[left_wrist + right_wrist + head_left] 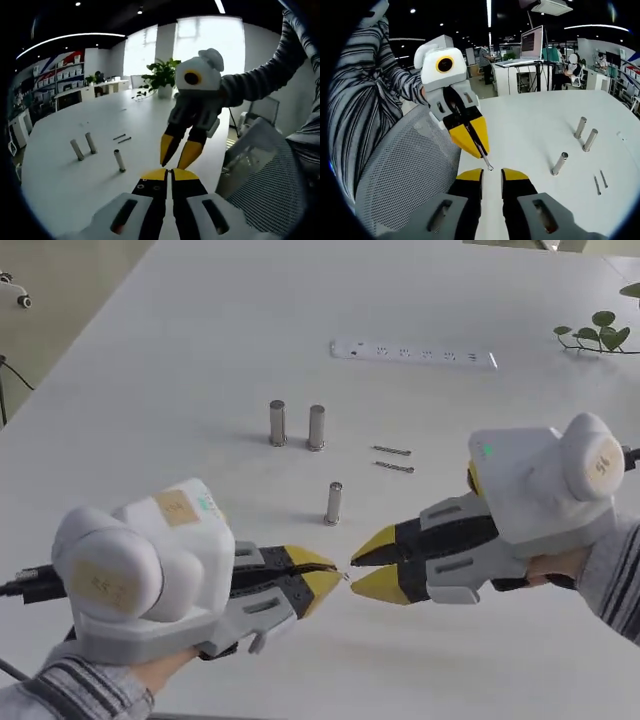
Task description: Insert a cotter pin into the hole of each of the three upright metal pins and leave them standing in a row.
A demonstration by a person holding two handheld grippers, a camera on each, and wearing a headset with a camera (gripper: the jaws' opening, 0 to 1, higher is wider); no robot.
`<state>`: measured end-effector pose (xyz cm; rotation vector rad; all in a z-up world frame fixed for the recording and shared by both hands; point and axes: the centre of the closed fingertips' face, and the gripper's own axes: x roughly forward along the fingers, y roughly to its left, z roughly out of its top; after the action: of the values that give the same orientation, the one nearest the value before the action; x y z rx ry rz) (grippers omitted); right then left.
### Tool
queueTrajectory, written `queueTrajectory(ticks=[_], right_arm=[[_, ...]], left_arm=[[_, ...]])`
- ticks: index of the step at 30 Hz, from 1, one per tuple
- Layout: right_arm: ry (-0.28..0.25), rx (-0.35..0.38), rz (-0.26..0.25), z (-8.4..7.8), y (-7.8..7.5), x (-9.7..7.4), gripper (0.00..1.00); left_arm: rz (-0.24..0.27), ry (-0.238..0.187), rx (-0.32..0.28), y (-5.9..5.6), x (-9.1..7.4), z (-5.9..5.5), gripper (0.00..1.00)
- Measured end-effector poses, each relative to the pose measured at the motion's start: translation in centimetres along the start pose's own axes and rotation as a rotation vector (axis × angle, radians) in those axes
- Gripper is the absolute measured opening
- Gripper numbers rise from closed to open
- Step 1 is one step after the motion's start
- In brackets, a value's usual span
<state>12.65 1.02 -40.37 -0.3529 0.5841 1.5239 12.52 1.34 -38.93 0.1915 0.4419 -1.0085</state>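
Left claw, cotter pin between tips

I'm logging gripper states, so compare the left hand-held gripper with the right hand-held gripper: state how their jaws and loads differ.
The left hand-held gripper is shut; the right hand-held gripper stands open. The left one pinches a thin metal cotter pin at its tips; the right one holds nothing. Both have yellow-tipped black jaws and face tip to tip above the white table.
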Motion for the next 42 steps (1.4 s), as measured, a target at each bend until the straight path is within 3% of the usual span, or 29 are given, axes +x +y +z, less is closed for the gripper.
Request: queueTrajectory(ticks=[8, 11, 13, 26, 38, 42], right_arm=[[0.047, -0.019, 0.076, -1.0, 1.3, 0.6, 0.09], [0.054, -0.016, 0.080, -1.2, 1.3, 0.7, 0.04], [0.054, -0.010, 0.076, -1.3, 1.1, 0.8, 0.00], [0.057, -0.048, 0.041, -1.0, 0.6, 0.3, 0.00], [0.100, -0.121, 0.004, -1.1, 0.1, 0.6, 0.00], [0.131, -0.134, -0.031, -1.7, -0.7, 0.4, 0.00]], left_arm=[[-0.054, 0.009, 0.046, -1.1, 0.4, 0.1, 0.00], [-0.065, 0.009, 0.061, -1.3, 0.5, 0.2, 0.00], [-0.065, 0.011, 0.069, -1.3, 0.5, 0.3, 0.00], [-0.035, 0.018, 0.021, -0.7, 0.4, -0.5, 0.00], [-0.006, 0.017, -0.013, -0.1, 0.6, -0.7, 0.00], [0.018, 0.010, -0.040, 0.3, 0.7, -0.6, 0.03]])
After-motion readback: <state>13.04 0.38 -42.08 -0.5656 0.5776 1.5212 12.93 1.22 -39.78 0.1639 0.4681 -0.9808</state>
